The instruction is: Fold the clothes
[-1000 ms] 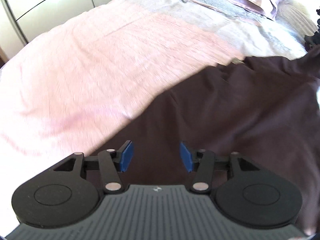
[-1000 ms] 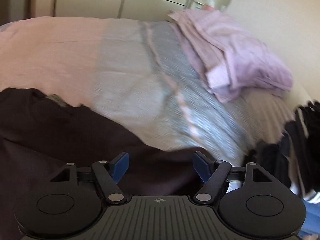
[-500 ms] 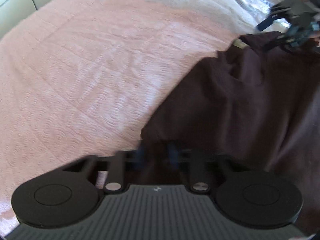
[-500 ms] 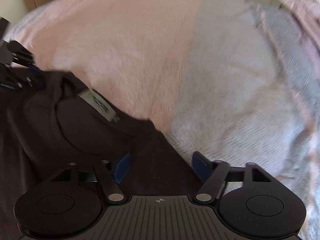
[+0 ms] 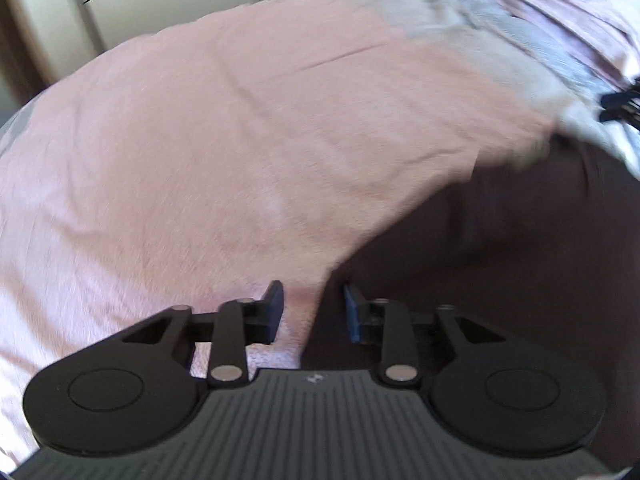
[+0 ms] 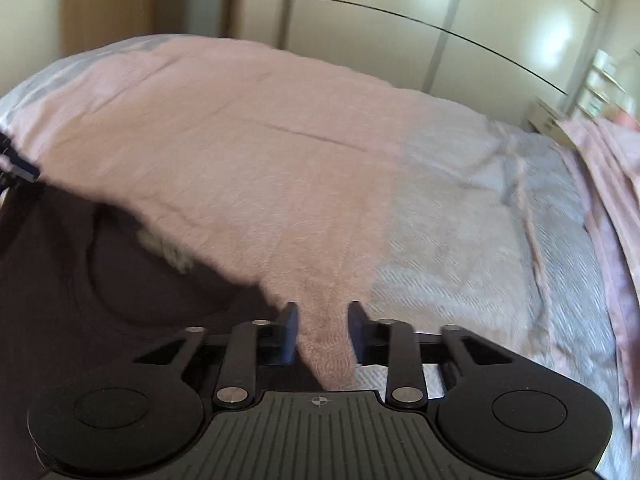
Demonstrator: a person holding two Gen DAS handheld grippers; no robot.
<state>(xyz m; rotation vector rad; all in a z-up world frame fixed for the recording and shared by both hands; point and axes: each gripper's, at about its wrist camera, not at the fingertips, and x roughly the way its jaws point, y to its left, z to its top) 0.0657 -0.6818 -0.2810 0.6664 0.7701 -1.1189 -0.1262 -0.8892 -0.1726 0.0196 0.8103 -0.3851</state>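
A dark brown garment (image 5: 500,280) lies spread on the pink bedspread (image 5: 240,140). In the left wrist view its left edge runs down between the fingers of my left gripper (image 5: 314,310), whose jaws are opening; the blue pads do not press on the cloth. The right wrist view shows the garment (image 6: 100,288) at the lower left, its neck label (image 6: 168,248) blurred. My right gripper (image 6: 324,332) hovers just right of the garment's edge, jaws opening, with only bedspread between them. Each gripper shows at the edge of the other's view: the left gripper (image 6: 16,164) and the right gripper (image 5: 620,104).
The bedspread turns grey-white (image 6: 460,260) toward the right. A folded pink blanket (image 6: 612,200) lies along the far right of the bed. Cream wardrobe doors (image 6: 400,20) stand behind the bed, with a wooden door (image 6: 104,4) at the left.
The left jaws, nearly closed over the garment's edge half a second ago, now stand apart. The right jaws are narrower than a second ago and sit past the garment's edge. Both views swung.
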